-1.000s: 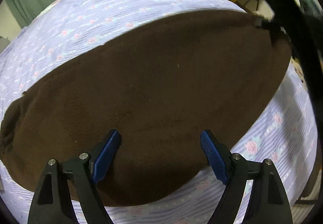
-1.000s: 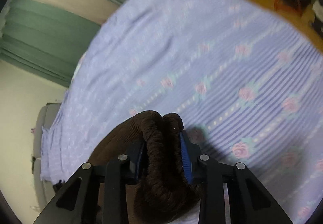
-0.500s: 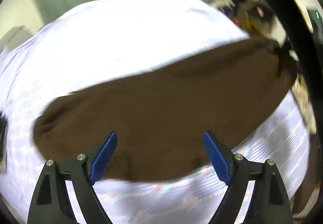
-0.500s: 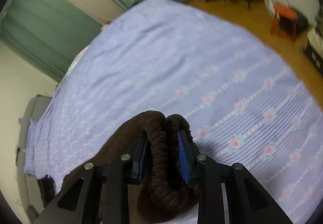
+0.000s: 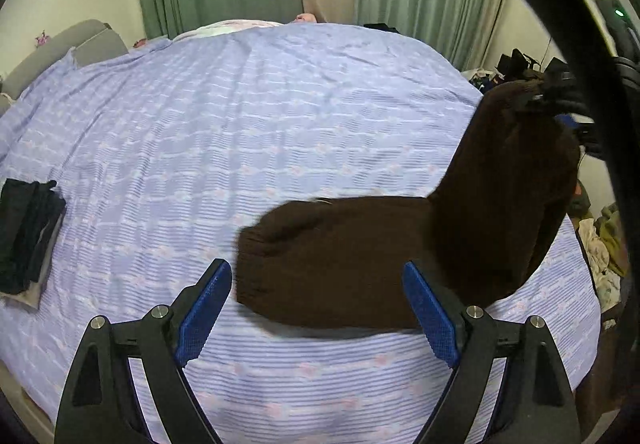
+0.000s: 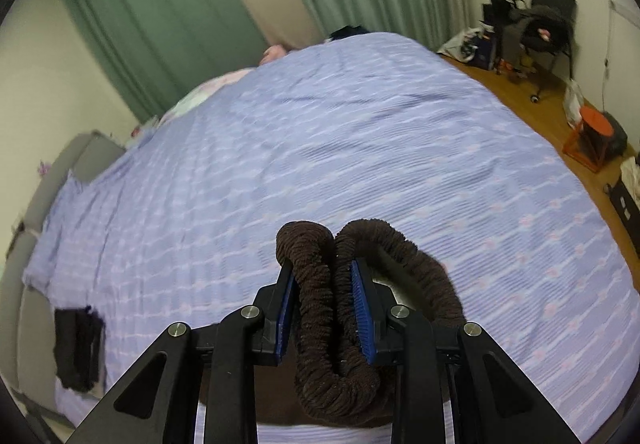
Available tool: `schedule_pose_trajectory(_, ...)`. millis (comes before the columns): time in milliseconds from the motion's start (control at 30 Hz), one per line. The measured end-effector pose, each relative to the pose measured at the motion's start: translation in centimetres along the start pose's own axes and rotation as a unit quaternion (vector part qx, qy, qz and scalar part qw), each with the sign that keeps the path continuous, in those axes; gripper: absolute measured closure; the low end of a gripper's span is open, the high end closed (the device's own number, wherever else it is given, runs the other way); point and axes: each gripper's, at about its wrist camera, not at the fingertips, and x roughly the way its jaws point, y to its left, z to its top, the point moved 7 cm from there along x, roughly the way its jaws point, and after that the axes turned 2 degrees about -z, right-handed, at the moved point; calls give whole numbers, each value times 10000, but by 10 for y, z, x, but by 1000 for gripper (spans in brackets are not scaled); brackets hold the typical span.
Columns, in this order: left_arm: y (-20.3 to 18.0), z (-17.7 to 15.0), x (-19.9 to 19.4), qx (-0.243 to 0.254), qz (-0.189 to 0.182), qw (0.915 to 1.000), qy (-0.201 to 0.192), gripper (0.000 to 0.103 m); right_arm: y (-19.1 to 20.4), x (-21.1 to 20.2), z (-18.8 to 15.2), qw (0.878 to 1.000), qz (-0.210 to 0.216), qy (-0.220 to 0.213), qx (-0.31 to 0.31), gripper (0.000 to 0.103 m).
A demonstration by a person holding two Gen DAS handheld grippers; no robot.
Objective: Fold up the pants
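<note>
Now | right gripper (image 6: 325, 286) clamped on pants (image 5: 360, 260) waistband, raised at 2 o'clock | left gripper (image 5: 318, 308) wide, empty; pants' end beyond at 12 | bedspread (image 5: 240, 132) under | far hem probably hidden.

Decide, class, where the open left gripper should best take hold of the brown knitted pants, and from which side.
Probably the gathered cuff end of the brown knitted pants lying flat on the striped lilac bedspread, approached from above; the other end already hangs bunched in the right gripper.
</note>
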Motion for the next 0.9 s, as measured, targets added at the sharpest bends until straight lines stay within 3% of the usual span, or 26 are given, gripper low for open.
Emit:
schedule_pose_trajectory(200, 67, 3, -8, 33, 45, 10000, -81, 15, 102, 49, -46, 9970, -257, 511, -526, 75)
schedule_pose_trajectory(433, 151, -26, -10, -247, 365, 9990, 111, 15, 175, 108, -119, 9840, -420, 1237, -1209, 74)
schedule_pose_trajectory(500, 178, -31, -17, -342, 495, 9980, 170, 15, 185, 120, -137, 9781, -468, 1456, -1410, 69)
schedule_pose_trajectory(567, 194, -37, -22, -470, 650, 9965, 215, 15, 197, 125, -152, 9731, -382, 1647, -1568, 50)
schedule_pose_trajectory(633, 202, -38, -27, -566, 732, 9955, 203, 15, 210, 115, -155, 9734, -43, 1583, -1653, 38)
schedule_pose_trajectory(767, 210, -38, -40, -776, 745, 9941, 158, 13, 223, 62, -148, 9696, 893, 1433, -1769, 37)
schedule_pose_trajectory(800, 206, -36, -43, -820, 686, 9942, 136, 12, 221, 51, -145, 9708, 941, 1302, -1780, 35)
schedule_pose_trajectory(867, 193, -31, -46, -871, 538, 9947, 118, 12, 197, 18, -129, 9765, 966, 883, -1713, 21)
schedule_pose_trajectory(900, 184, -28, -47, -871, 418, 9953, 103, 9, 168, 0, -118, 9821, 811, 586, -1596, 20)
